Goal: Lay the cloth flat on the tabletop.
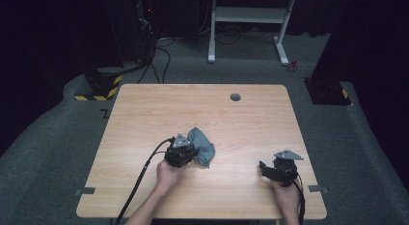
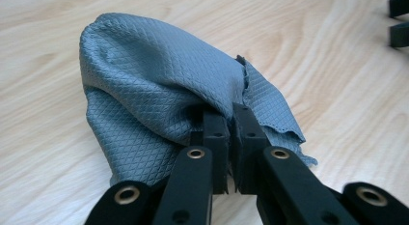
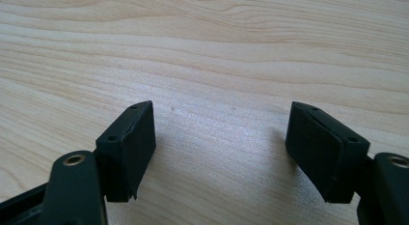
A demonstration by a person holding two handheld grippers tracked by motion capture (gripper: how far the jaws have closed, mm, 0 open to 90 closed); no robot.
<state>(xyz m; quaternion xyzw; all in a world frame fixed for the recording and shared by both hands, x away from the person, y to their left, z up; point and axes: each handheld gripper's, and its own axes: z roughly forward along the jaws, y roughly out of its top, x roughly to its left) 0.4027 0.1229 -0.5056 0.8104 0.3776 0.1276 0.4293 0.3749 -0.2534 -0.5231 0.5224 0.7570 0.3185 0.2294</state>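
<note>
A grey quilted cloth lies bunched near the middle of the wooden table. My left gripper is shut on an edge of it. In the left gripper view the black jaws pinch a fold of the cloth at the left gripper's tips, and the fabric drapes up and over to the left. My right gripper rests low over the table at the front right, open. In the right gripper view the right gripper holds nothing between its wide-set fingers, just bare wood.
A round cable hole sits near the table's far edge. Beyond the table stand a white desk frame and dark equipment with cables. Hazard-striped feet lie on the floor at the far left.
</note>
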